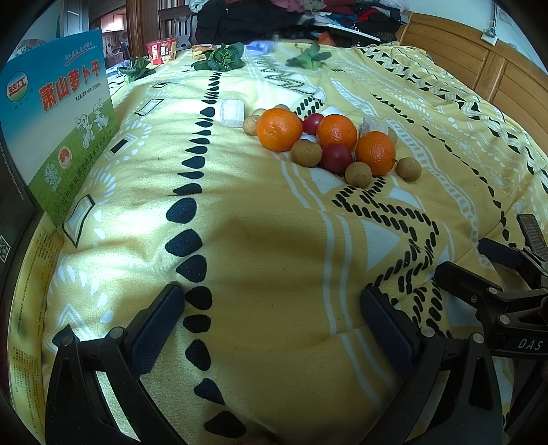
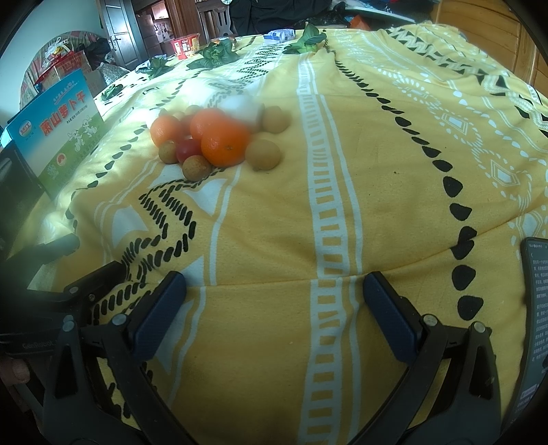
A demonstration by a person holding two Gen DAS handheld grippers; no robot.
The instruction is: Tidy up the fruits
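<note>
Left wrist view: left gripper (image 1: 272, 328) low over the yellow blanket (image 1: 260, 246), jaws wide apart, nothing between them; well ahead, a tight fruit cluster with three oranges (image 1: 279, 129), two red tomatoes (image 1: 336, 157) and small brown longans (image 1: 306, 152) touching one another; blue-green box (image 1: 58, 116) standing at far left. Right wrist view: right gripper (image 2: 274, 316) likewise spread and empty above the blanket; same fruit cluster (image 2: 224, 143) ahead to the left, partly blurred; phone (image 2: 534, 308) at right edge.

A home bedroom: a yellow patterned quilt (image 1: 260, 239), wooden headboard (image 1: 479, 65) and heaped clothes (image 1: 308, 10).
</note>
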